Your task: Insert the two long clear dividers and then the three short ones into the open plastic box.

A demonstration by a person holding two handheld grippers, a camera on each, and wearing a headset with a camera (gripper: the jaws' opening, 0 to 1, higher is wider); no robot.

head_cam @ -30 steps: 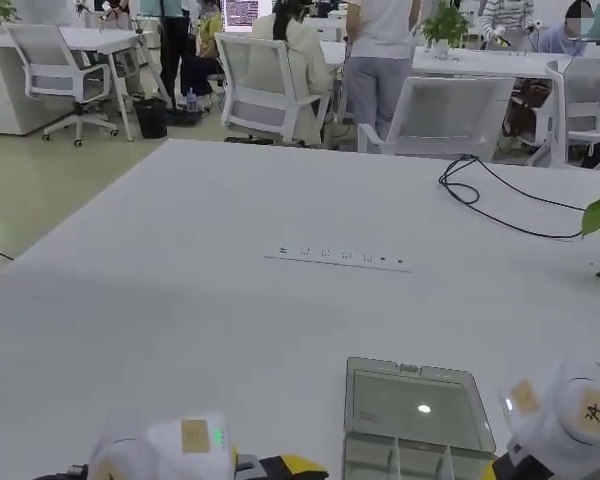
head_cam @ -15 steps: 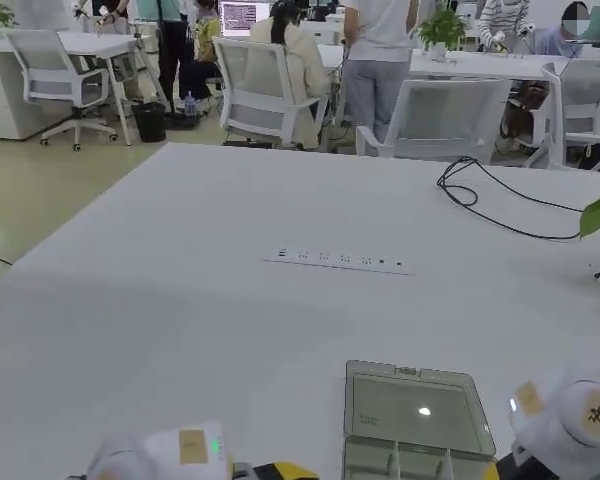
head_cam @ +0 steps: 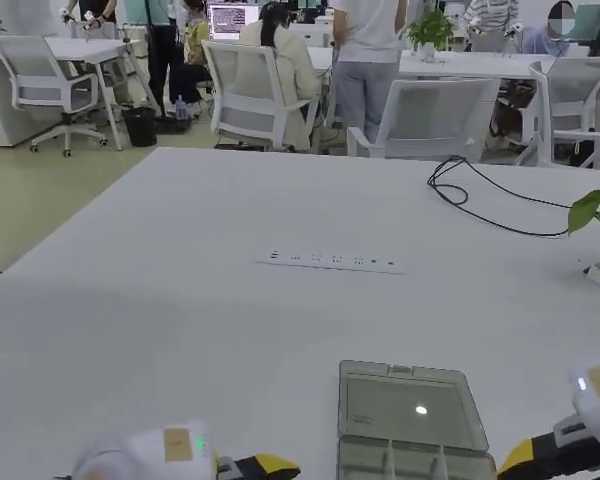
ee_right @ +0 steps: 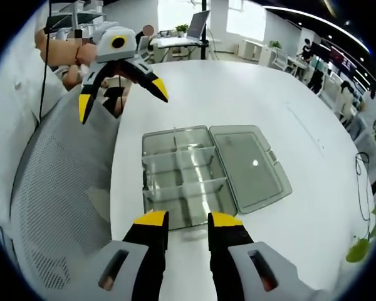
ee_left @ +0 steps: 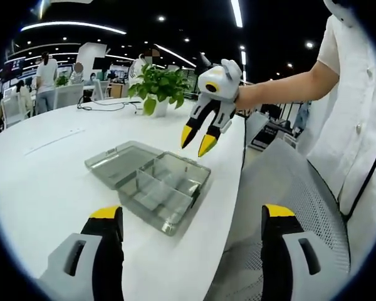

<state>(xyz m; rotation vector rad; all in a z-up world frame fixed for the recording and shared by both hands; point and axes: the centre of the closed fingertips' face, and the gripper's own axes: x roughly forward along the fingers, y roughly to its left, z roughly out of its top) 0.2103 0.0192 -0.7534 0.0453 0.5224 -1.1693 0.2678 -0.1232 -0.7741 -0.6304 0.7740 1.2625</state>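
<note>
Plainly empty, the left gripper (ee_left: pixel 191 213) gapes wide and the right gripper (ee_right: pixel 188 219) is barely parted, both near the clear grey open-lidded plastic box (ee_right: pixel 174 132).

The box (ee_right: pixel 185 179) is clear with a grey-green tint, the tabletop (head_cam: pixel 180 300) white, and the left gripper (ee_left: pixel 192 211) and right gripper (ee_right: pixel 188 219) white with black, yellow-tipped jaws.

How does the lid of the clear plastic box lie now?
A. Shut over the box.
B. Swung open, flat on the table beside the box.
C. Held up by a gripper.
B: the lid lies flat on the table next to the box, joined to it along one edge.
</note>
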